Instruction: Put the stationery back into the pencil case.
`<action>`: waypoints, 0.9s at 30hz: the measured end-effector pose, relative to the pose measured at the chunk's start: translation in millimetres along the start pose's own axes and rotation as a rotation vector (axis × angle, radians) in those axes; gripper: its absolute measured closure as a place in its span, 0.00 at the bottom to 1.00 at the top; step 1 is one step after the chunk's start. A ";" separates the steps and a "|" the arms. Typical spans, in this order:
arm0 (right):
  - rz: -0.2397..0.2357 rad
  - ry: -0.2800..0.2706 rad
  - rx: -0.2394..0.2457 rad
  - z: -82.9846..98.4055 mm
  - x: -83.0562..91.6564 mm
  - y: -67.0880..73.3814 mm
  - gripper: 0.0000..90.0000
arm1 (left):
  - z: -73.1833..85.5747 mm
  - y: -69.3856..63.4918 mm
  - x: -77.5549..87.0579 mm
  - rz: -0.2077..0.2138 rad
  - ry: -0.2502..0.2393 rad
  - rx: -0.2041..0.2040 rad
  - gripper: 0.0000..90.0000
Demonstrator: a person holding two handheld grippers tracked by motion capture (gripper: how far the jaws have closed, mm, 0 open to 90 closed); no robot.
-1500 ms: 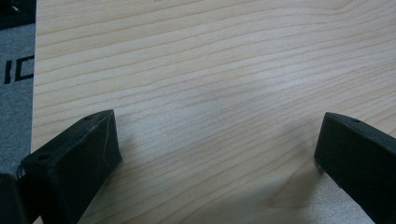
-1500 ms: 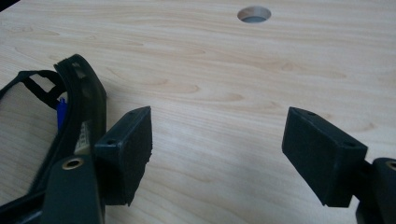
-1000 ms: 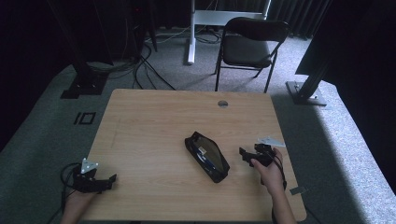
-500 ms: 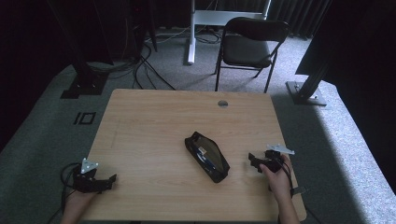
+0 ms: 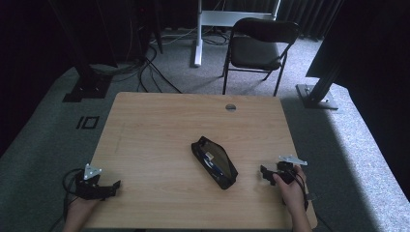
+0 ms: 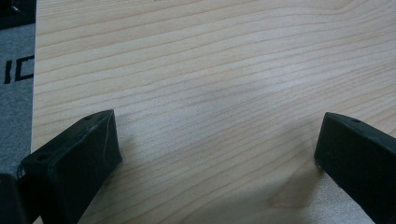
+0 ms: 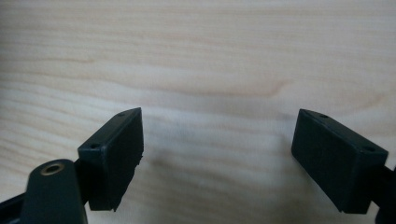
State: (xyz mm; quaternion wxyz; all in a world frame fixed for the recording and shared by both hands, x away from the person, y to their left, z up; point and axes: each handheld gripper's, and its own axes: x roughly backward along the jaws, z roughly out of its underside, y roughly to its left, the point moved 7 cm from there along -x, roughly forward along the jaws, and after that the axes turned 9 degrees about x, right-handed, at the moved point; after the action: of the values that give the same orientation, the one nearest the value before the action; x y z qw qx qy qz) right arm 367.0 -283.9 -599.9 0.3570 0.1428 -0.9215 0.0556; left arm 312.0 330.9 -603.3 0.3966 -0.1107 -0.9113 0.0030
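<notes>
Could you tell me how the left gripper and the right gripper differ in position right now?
The left gripper sits at the table's near left corner, far from the black pouch; the right gripper sits near the right edge, closer to the pouch. The left points right, the right points left. Both have open, empty jaws.

Bare table (image 5: 154,125) all round, pouch (image 5: 215,162) mid-table sole obstacle

Your high view looks forward and down from above your side, taking in the whole table (image 5: 159,125). Each gripper view sits low and close, looking along its own jaws at the bare wood that all three views share.
</notes>
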 end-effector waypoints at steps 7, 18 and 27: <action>0.037 -0.012 0.030 6.5 3.2 -2.1 0.16 | 0.0 0.0 0.0 0.000 0.000 0.000 0.00; 0.140 0.020 0.006 18.4 13.2 -2.9 0.15 | 0.0 0.0 -0.1 0.000 -0.002 0.000 0.00; 0.168 0.021 -0.022 23.5 18.5 -2.3 0.15 | 0.0 0.0 -0.1 0.000 -0.002 0.000 0.00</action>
State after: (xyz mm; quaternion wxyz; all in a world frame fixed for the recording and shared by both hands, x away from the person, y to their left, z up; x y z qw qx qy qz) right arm 339.6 -295.1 -604.8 0.3623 0.0605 -0.9269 0.0768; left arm 312.1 330.8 -603.4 0.3958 -0.1107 -0.9116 0.0031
